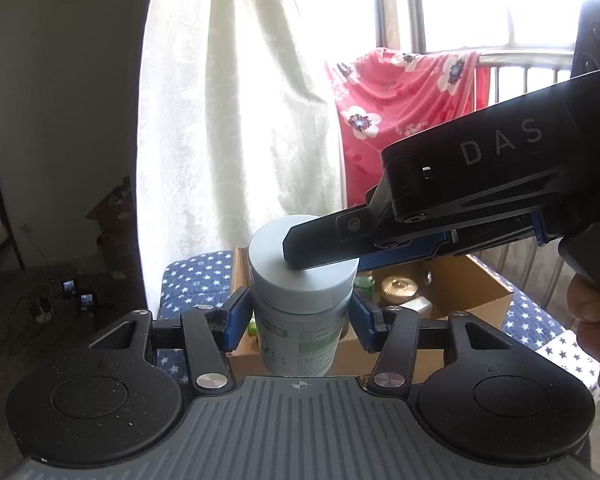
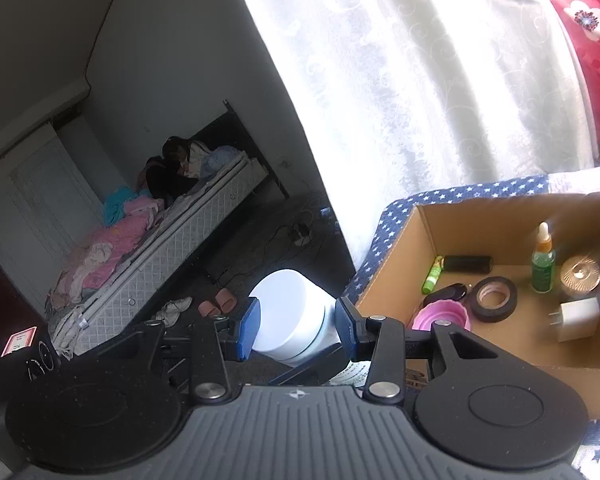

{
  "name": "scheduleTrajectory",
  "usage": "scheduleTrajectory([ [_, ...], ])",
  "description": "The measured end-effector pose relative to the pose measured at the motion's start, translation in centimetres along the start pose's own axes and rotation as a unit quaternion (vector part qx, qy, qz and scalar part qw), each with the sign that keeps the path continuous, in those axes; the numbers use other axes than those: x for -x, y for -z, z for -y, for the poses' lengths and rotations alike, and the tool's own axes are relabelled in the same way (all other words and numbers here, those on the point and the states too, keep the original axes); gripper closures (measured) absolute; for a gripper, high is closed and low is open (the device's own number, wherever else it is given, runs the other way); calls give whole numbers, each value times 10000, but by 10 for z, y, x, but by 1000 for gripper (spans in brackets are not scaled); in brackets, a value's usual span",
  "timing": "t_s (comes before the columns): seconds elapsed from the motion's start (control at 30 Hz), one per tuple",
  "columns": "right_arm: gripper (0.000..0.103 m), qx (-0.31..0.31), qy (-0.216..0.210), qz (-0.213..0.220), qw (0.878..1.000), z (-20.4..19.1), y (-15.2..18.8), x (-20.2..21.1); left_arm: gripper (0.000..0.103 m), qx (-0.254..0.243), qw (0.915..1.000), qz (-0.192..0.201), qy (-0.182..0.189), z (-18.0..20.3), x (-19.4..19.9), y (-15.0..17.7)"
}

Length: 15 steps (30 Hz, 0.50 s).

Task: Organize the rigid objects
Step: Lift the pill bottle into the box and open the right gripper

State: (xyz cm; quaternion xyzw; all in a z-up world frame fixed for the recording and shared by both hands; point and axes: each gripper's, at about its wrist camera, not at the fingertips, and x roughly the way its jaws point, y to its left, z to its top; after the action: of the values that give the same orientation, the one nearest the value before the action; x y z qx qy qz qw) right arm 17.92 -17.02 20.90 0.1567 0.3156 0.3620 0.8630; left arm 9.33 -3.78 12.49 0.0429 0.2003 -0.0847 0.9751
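Between both tongs (image 1: 298, 314) (image 2: 298, 326), seemingly gripped: smooth cylindrical grey-lidded plastic jar (image 1: 300, 300).

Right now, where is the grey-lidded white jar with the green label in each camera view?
Left wrist view: the grey-lidded white jar sits centre, between the left claw pads, with the right claw finger over its lid.
Right wrist view: lower centre, lid between the right claw pads.
Shared landmark: the brown cardboard box.
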Motion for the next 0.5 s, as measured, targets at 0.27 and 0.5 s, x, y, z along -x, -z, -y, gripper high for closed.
scheduleTrajectory([
  [0.27, 58, -193, 507, 390, 9978, 49, -24, 27, 51, -96, 9967, -91, 804, 29, -50, -32],
  [0.5, 58, -794, 724, 262, 9939, 122, -17, 13, 51, -245, 9908, -676, 1148, 54, -115, -25],
])
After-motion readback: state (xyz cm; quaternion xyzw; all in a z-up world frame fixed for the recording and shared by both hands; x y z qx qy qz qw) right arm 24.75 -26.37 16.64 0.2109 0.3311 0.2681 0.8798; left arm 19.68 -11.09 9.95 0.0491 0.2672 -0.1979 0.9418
